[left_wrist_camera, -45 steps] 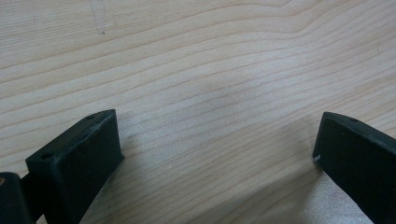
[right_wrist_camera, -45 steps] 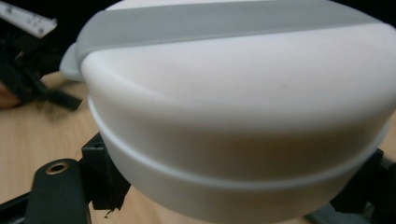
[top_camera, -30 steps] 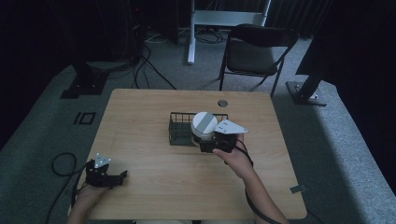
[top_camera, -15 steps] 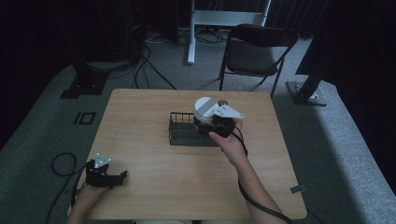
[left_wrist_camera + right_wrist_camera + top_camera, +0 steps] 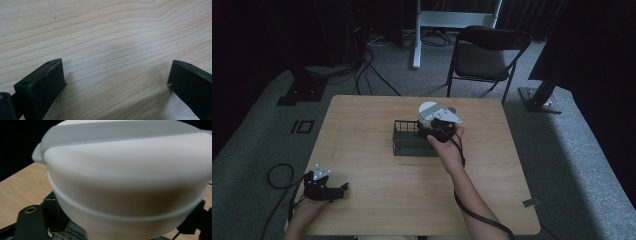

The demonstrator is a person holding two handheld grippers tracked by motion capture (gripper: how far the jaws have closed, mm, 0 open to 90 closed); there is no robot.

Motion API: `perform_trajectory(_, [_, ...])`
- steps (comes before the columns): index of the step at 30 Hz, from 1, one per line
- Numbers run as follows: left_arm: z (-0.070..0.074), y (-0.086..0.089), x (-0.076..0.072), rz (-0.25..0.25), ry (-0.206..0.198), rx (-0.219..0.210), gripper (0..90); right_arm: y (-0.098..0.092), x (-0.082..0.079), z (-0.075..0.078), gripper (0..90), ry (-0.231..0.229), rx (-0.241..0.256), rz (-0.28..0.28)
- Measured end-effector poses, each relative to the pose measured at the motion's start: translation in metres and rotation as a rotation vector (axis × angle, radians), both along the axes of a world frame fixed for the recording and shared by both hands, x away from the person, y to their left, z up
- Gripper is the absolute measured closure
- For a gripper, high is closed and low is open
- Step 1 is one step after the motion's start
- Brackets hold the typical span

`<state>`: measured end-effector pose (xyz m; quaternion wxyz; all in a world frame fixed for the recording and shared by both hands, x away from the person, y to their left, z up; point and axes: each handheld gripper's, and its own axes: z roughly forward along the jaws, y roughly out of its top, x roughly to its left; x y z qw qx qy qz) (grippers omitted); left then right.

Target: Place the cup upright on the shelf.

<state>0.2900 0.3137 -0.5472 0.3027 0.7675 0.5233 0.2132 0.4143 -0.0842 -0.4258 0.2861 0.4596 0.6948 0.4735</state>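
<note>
A white round container with a grey lid (image 5: 428, 110) hangs above the far right corner of a black wire basket (image 5: 404, 150) in the middle of the table. My right gripper (image 5: 433, 125) is shut on the container, which looms large and close in the right gripper view (image 5: 125, 177), with one jaw on each side of its lower body. My left gripper (image 5: 338, 189) rests on the table near the front left corner. Its jaws stand wide apart over bare wood (image 5: 112, 37), and nothing lies between them in the left gripper view (image 5: 115, 82).
The wooden table (image 5: 372, 120) has bare wood to the left of the basket and in front of it. A black folding chair (image 5: 484, 55) stands beyond the far edge. Cables trail over the grey floor at left (image 5: 277, 175).
My right gripper has lifted the white container up from the basket and carried it a little toward the far edge. The left gripper has stayed where it was.
</note>
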Motion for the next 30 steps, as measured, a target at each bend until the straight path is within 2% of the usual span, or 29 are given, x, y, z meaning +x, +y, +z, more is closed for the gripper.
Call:
perform_trajectory(5, [0.000, 0.000, 0.000, -0.001, 0.001, 0.000, 1.2, 0.007, 0.005, -0.010, 18.3, 0.019, -0.014, -0.059])
perform_trajectory(11, [0.000, 0.000, 0.000, -0.001, 0.001, 0.001, 1.2, 0.013, 0.009, -0.018, 18.3, 0.048, -0.005, -0.082])
perform_trajectory(30, [0.000, 0.000, 0.000, -0.001, 0.001, 0.001, 1.2, 0.024, 0.019, -0.038, 18.3, 0.115, -0.025, -0.112])
